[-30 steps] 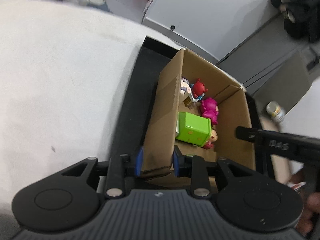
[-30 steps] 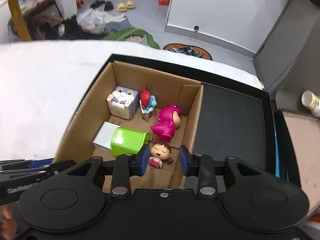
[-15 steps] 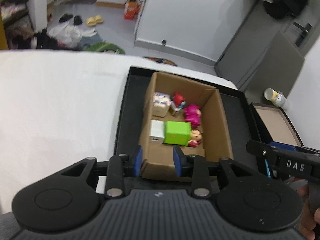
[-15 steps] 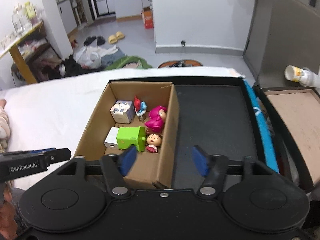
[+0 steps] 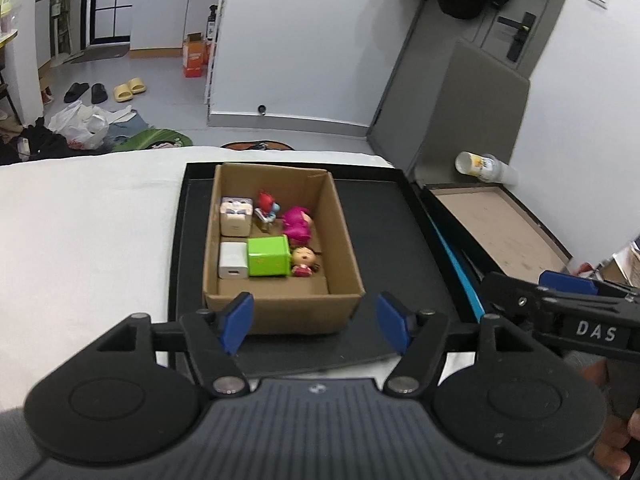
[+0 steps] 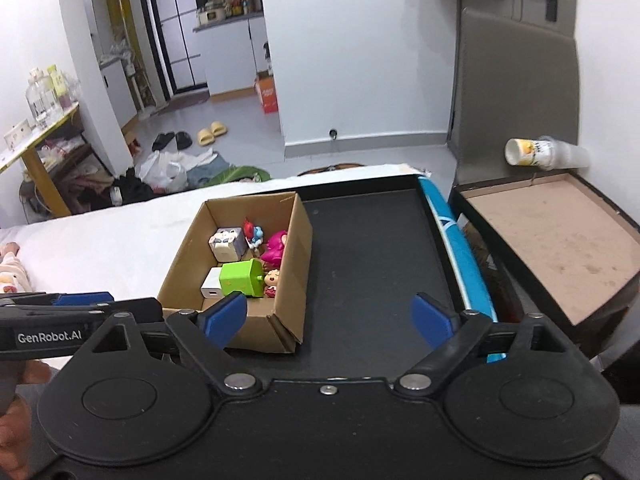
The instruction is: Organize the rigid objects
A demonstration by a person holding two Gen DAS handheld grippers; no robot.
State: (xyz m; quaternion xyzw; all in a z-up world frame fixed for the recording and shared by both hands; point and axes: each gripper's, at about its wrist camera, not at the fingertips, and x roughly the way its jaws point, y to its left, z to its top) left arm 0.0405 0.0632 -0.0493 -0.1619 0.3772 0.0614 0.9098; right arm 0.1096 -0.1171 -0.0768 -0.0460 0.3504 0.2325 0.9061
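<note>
Open cardboard box [image 5: 280,312] standing on the left part of a black tray [image 5: 384,216], itself lying on a white-covered surface [image 5: 88,232]; rest of the tray to the right of the box bare.

Inside the box, at the far left corner, a cube toy with a cartoon animal face [image 5: 237,216]; just right of it a small red-and-blue figure [image 5: 266,205]; right again, near the box's right wall, a magenta figure [image 5: 298,222] lying down; nearer the front wall, a white charger block [image 5: 233,260] against the left wall, touching a lime-green cube [image 5: 267,257] on its right; beside the cube, a small doll with a dark-haired head and closed eyes [image 5: 305,259].

Left gripper [image 5: 316,320] held above and in front of the box's front wall, blue pads wide apart and opening, nothing between them, touching nothing.

Right gripper [image 6: 330,318] held in front of the box's right front corner, over the bare tray; pads spread wider, opening, gripping nothing.

Beyond the tray's right edge, a shallow brown-lined tray [image 6: 560,236], with a stack of paper cups [image 6: 536,153] lying on its side behind it.
</note>
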